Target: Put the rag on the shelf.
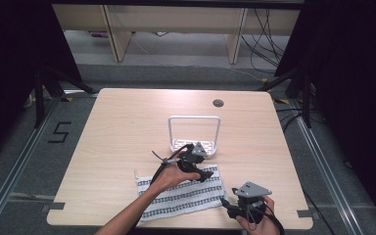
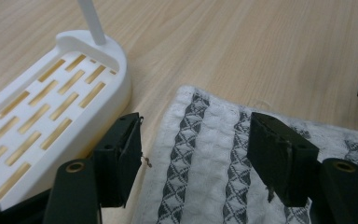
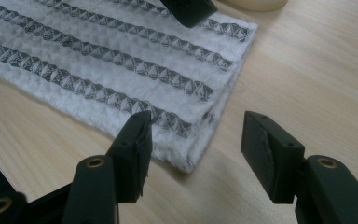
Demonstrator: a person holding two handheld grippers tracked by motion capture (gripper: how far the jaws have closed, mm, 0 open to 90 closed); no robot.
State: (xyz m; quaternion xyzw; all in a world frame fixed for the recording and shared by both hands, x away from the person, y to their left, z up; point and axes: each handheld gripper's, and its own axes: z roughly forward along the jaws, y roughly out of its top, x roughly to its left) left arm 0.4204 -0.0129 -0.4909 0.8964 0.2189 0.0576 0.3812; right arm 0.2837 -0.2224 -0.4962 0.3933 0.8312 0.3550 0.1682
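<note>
Between both grippers' parted jaws: towel (image 2: 205,158) corners.

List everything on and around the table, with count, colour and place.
Towel: one, white with dark patterned stripes, folded flat at the table's near edge.
Rack: one, white, slotted base with a hoop handle, mid-table just beyond the towel.
Table: one, light wood, with a round hole near its far edge.
Cables: several, black, on the floor beyond the table.
Left tool: one, black, open over the towel's far corner.
Right tool: one, black, open around the towel's near corner.
</note>
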